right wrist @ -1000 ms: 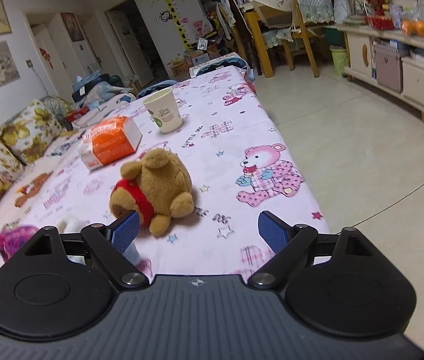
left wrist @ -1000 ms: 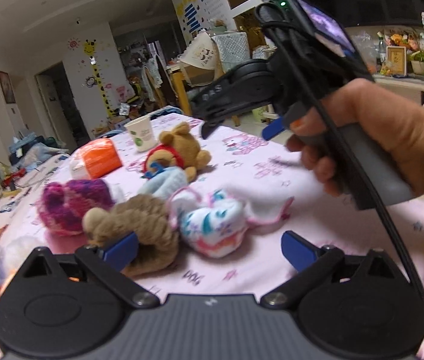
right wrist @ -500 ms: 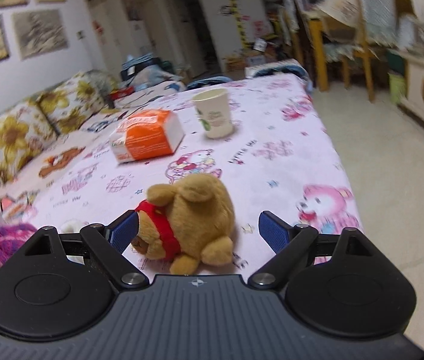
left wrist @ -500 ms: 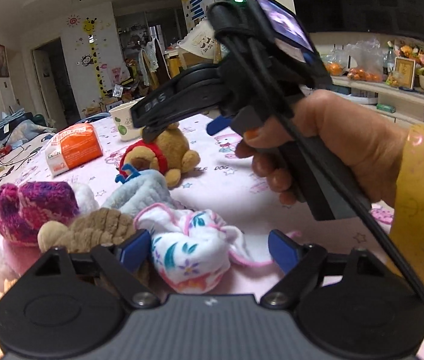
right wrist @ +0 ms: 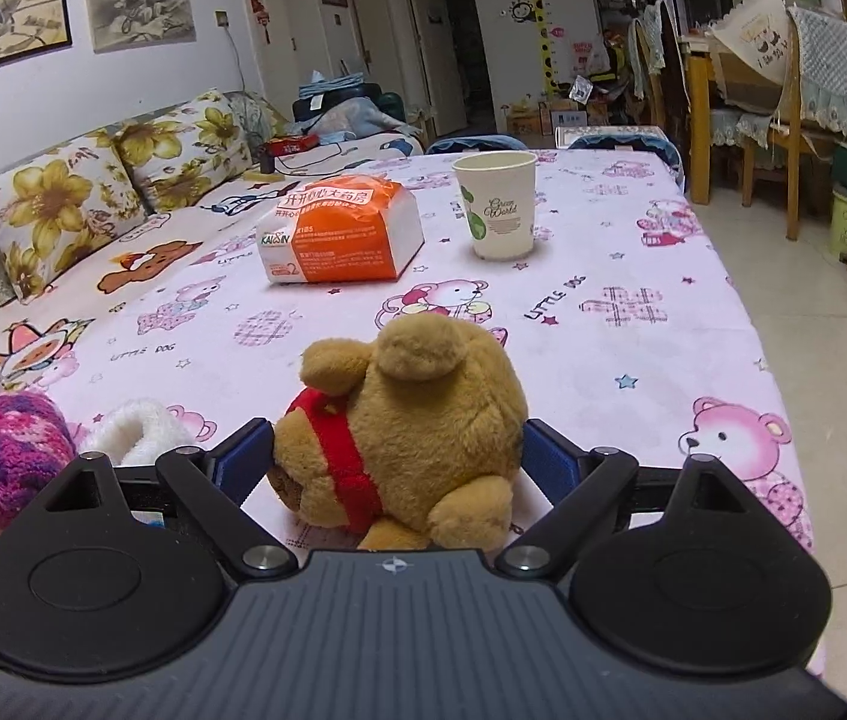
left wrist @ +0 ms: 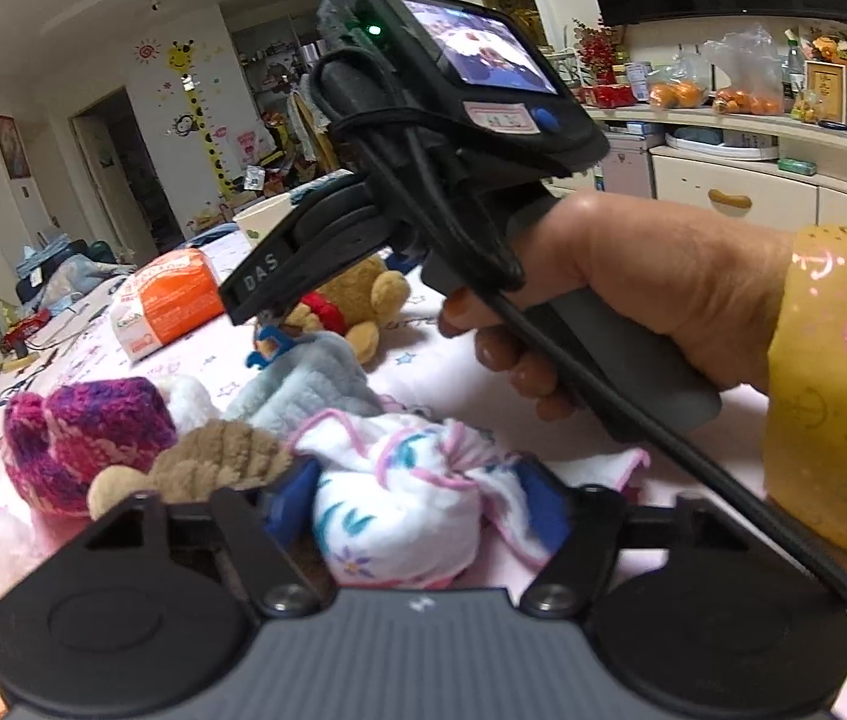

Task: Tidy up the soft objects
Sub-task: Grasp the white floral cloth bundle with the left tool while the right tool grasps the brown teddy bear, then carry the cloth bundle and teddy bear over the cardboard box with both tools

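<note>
Bear (right wrist: pixel 417 426) mid-table (edge well right); floor beyond open.

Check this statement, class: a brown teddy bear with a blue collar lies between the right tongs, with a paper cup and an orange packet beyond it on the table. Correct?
Not quite. In the right wrist view, the teddy bear wears a red collar, not blue. It does lie between the right tongs, with the paper cup and orange packet beyond it on the table.
</note>
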Tool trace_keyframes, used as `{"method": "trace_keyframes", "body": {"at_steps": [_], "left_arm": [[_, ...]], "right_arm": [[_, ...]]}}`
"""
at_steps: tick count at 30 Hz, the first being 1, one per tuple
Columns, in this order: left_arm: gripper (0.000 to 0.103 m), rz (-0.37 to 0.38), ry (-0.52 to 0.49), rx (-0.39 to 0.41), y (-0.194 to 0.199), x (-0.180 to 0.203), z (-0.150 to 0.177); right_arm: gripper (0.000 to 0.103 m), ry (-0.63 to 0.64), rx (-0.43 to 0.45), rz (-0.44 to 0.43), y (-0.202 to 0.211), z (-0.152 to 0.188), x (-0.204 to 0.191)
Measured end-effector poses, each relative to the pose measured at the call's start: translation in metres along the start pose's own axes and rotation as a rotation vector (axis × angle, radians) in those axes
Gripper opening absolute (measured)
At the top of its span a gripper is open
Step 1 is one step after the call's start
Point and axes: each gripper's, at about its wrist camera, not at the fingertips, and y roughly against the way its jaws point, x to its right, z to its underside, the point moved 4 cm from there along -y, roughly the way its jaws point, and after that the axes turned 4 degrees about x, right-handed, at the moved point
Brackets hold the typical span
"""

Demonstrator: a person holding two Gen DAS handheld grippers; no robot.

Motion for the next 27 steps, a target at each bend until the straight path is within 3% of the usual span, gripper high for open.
{"method": "trace_keyframes", "body": {"at_steps": [16,27], "left_arm": [[0.058,0.027,0.081,0.011,0.012,-0.011,0.006],[0.058,0.042,0.166,0.011,0.035,-0.028,0.012]], "right_arm": [[0.1,-0.047,0.004,0.032,0.012,0.006,0.001],[0.098,-0.152,0.046,0.128,0.035,0.008,0.01]]}}
